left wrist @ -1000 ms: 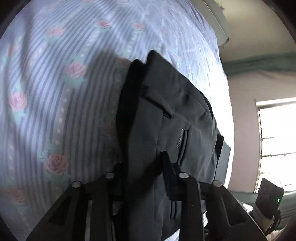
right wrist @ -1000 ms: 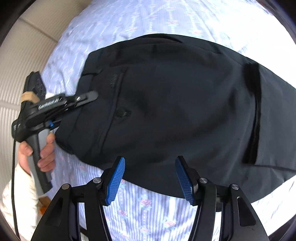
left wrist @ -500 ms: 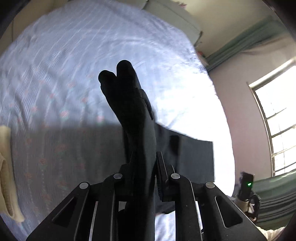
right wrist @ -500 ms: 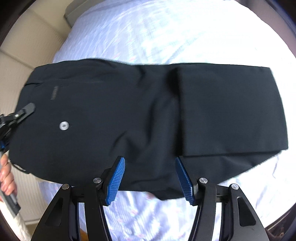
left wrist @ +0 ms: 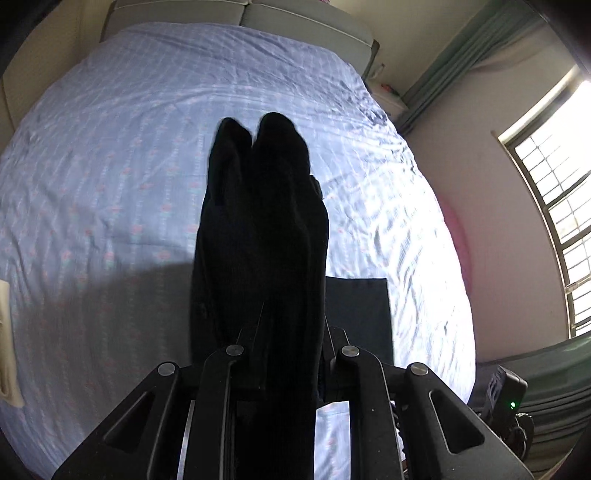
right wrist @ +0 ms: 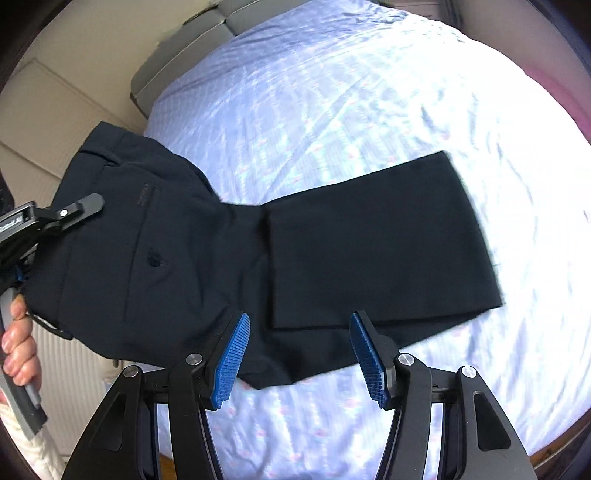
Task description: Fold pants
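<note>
Black pants (right wrist: 332, 251) lie partly folded on the bed, leg ends doubled over at the right. My left gripper (left wrist: 288, 332) is shut on the pants' waistband end (left wrist: 258, 221) and holds it lifted off the bed; it also shows in the right wrist view (right wrist: 74, 210) at the far left, clamped on the waistband. My right gripper (right wrist: 299, 354) is open and empty, hovering just above the near edge of the pants, its blue pads (right wrist: 231, 354) apart.
The bed sheet (left wrist: 110, 166) is pale blue with stripes and roses. A headboard (left wrist: 240, 11) is at the far end. A window (left wrist: 554, 206) and green curtain (left wrist: 461, 55) are at the right. A radiator (right wrist: 74, 354) is at the left.
My left gripper has lifted the waistband end up and off the bed. The right gripper has stayed open while its view pulled back, showing more of the bed.
</note>
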Demonstrator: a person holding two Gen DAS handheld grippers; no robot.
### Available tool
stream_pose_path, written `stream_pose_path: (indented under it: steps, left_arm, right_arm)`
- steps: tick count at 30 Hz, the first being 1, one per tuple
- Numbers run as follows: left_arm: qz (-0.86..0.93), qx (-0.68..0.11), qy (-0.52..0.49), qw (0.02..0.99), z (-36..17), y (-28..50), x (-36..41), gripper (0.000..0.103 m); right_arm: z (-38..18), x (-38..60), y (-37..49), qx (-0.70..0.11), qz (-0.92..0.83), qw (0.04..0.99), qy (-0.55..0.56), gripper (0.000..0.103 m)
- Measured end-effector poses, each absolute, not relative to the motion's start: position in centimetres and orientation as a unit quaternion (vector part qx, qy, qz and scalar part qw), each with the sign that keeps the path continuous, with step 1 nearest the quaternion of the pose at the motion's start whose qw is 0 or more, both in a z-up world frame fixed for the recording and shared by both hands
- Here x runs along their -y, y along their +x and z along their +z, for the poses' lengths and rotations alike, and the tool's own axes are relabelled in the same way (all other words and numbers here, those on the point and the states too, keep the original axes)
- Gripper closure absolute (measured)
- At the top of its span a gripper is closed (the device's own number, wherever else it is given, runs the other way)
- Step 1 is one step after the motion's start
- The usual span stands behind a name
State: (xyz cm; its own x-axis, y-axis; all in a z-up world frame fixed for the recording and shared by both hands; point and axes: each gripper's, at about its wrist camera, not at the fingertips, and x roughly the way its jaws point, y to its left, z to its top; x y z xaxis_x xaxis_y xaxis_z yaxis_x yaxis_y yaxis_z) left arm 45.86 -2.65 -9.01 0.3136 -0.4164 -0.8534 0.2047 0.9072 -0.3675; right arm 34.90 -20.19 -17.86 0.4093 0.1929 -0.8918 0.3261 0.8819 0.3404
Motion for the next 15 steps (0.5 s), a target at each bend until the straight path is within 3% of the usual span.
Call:
stream_pose_path:
  steps: [7, 15]
  left_arm:
    - [-0.199, -0.593, -0.094, 0.775, -12.2, 45.0, 12.8, 0.085]
    - [-0.176, -0.644, -0.041, 0.743, -19.8, 44.9, 23.1, 0.085]
  right_arm:
    - [-17.8, 28.5, 31.9, -0.540, -0.057, 0.798, 0.262, 0.045]
    - [-19.0, 37.2, 29.6, -0.541, -0.085, 0.787, 0.283, 0.045]
